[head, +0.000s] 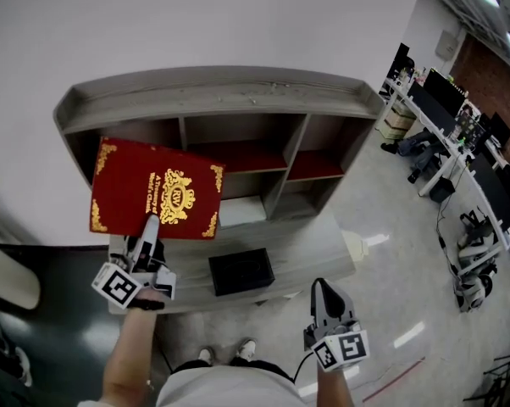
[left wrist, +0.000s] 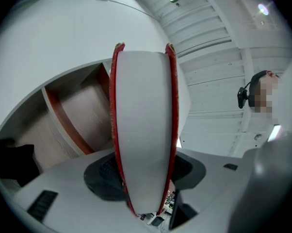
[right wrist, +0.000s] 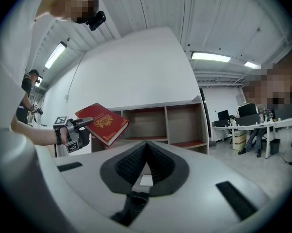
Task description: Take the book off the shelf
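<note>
I am gripping the book (head: 157,185) in my left gripper (head: 150,227), holding it off the shelf (head: 221,100), right gripper (head: 323,288) hanging closed, empty.

The red book (head: 156,189) (gold crest, gilt corners) is tilted, off the shelf (head: 217,100).

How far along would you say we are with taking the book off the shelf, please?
Mostly done: the red book is clear of the shelf, clamped in the left gripper and held in the air before it. The right gripper is shut and empty. Left, probably: setting it down.
</note>
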{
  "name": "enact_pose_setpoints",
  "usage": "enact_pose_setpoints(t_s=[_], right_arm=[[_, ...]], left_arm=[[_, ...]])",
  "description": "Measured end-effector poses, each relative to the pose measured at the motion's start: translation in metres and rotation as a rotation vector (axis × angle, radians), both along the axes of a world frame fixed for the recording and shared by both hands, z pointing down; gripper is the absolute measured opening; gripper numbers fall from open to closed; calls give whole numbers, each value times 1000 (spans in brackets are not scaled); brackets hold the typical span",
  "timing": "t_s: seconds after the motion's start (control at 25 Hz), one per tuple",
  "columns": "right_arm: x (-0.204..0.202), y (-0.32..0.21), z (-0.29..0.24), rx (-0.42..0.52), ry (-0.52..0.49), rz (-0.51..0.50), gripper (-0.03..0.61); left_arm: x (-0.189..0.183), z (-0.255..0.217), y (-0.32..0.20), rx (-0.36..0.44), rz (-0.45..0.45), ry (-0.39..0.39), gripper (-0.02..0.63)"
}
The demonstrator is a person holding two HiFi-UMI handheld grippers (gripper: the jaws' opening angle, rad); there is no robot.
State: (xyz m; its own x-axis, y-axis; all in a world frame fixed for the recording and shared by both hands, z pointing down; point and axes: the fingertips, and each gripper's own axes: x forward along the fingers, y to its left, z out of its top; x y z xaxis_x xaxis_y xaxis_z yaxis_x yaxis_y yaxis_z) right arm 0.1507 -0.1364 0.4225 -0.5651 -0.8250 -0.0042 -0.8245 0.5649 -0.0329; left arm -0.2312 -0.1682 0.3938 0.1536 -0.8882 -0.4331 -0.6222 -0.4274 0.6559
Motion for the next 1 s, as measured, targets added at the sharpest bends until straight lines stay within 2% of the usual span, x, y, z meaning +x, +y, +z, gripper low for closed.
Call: enact_pose_setpoints(t_s=[0.36,0.52,0.72,1.0], right_arm=[[39,-33,4,25,5,22,23],[43,-48,2,39,9,31,23],[34,-32,-12,51,8,46,23],[46,-33,-12,55,13,80,23]], left_arm=[[-1,2,3,3,-63,-80,232],[-9,3,8,0,-99,-140,232],[-28,2,52,-34,-146,-228,232],[-38,16,92,-71,-240,-247,232]])
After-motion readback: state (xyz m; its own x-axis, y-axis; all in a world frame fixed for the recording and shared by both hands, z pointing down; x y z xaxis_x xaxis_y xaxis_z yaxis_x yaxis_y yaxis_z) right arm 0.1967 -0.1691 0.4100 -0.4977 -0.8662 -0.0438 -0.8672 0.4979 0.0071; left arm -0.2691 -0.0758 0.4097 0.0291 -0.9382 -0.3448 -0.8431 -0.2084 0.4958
